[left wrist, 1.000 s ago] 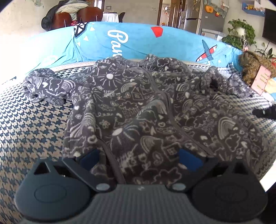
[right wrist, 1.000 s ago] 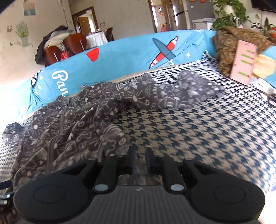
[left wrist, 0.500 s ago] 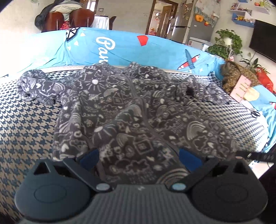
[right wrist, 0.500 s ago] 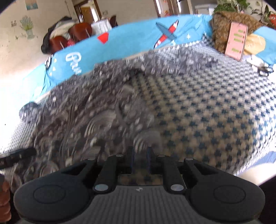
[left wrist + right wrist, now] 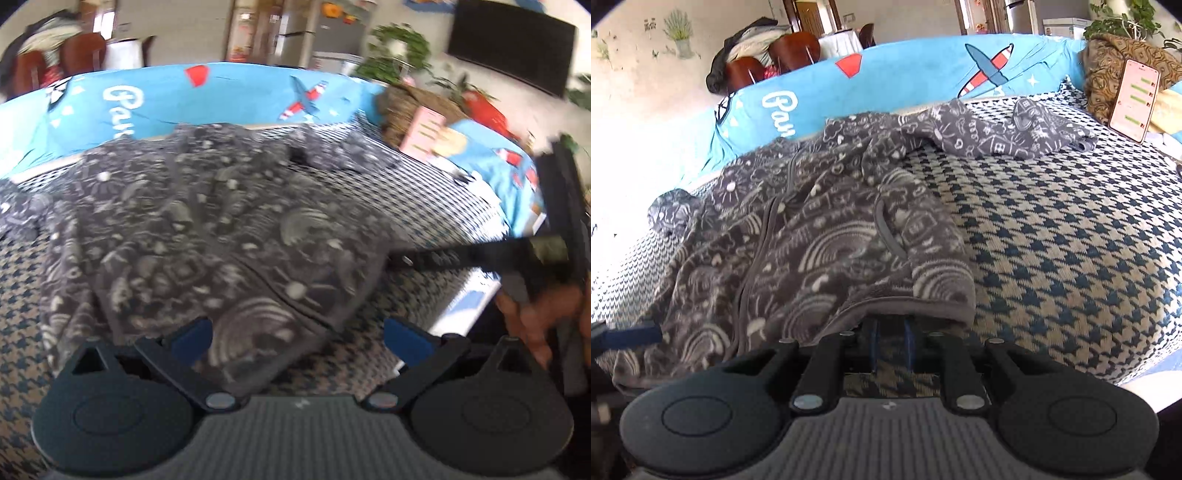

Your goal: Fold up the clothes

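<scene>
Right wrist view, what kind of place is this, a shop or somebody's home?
Most likely a home living and dining area. The fleece jacket lies on a houndstooth cover, with dining chairs at a table behind, a fridge and a houseplant.

A lived-in home, an open living and dining room. The landmark is a sofa with a houndstooth cover (image 5: 1052, 236) and blue cartoon-print backrest (image 5: 905, 81). Behind it stand wooden dining chairs (image 5: 790, 48) draped with coats; beyond it a refrigerator (image 5: 325, 37), houseplants (image 5: 399, 48) and a wall television (image 5: 513, 48).
</scene>
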The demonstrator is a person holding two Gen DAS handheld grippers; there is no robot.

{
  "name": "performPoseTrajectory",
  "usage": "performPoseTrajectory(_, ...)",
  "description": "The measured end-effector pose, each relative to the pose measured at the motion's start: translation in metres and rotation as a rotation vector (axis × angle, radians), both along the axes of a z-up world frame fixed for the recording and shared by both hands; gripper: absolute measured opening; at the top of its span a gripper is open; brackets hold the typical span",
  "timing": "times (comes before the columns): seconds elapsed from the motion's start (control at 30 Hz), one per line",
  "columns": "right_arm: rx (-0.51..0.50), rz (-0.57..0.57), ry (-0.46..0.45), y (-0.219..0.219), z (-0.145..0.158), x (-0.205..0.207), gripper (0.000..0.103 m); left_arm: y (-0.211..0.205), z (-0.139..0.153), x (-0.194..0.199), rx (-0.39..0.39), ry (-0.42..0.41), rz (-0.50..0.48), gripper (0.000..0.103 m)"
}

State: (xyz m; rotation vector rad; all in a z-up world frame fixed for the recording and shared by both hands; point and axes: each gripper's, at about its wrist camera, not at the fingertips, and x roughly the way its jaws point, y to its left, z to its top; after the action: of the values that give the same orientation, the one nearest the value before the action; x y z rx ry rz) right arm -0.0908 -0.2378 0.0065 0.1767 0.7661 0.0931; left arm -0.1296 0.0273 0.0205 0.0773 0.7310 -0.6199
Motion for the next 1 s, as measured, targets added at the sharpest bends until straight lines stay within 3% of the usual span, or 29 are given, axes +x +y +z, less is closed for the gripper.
performPoseTrajectory(0.1, 0.014, -0.001, -0.013, -0.001, 0.001, 0.008, 0.015, -0.008, -0.007, -0.002, 0.048, -0.004, -0.003, 0.103)
performPoseTrajectory(0.23, 0.030, -0.002, -0.044, -0.004, 0.004, 0.015, 0.015, -0.006, -0.017, 0.009, 0.090, 0.020, 0.079, 0.103)
performPoseTrajectory(0.37, -0.013, 0.035, -0.047, 0.000, 0.006, 0.015, 0.015, 0.009, -0.015, 0.025, 0.057, 0.031, 0.161, 0.103)
performPoseTrajectory(0.6, -0.130, 0.212, -0.031, 0.025, 0.006, 0.006, 0.017, 0.029, -0.011, 0.056, 0.019, 0.064, 0.257, 0.103)
performPoseTrajectory(0.8, -0.126, 0.268, -0.025, 0.033, 0.004, 0.009, 0.017, 0.039, 0.000, 0.046, -0.080, 0.077, 0.180, 0.103)
performPoseTrajectory(1.0, 0.076, 0.185, -0.042, 0.015, 0.008, 0.031, 0.017, 0.020, 0.003, 0.030, -0.080, 0.066, 0.038, 0.103)
